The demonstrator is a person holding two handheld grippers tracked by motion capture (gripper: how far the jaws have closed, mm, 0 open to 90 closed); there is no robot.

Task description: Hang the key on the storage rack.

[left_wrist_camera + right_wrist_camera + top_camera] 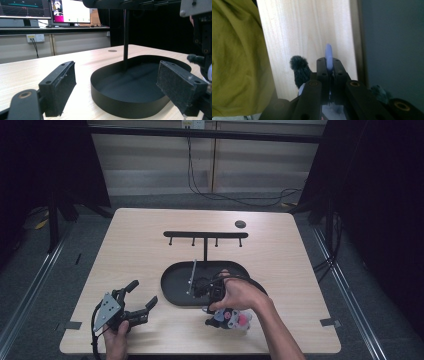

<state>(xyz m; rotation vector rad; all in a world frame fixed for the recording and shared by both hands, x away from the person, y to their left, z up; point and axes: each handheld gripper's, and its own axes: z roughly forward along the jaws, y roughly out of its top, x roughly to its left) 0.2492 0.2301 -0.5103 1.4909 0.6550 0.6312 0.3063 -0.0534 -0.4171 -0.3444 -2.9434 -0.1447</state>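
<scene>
A small plush toy, grey and pink with dark fuzzy ears, hangs just above the table's front edge. My right gripper points down and back toward the person, and a hand holds it over the near rim of the black oval tray. In the right gripper view the gripper is shut on the toy's blue ring, with a fuzzy dark ear beside the jaws. My left gripper rests at the front left, open and holding nothing. Its pads stand wide apart, facing the tray.
A thin pole rises from the tray and carries a black T-shaped bar with several hooks. A small dark disc lies at the back right of the table. A yellow-green shirt fills the left of the right gripper view.
</scene>
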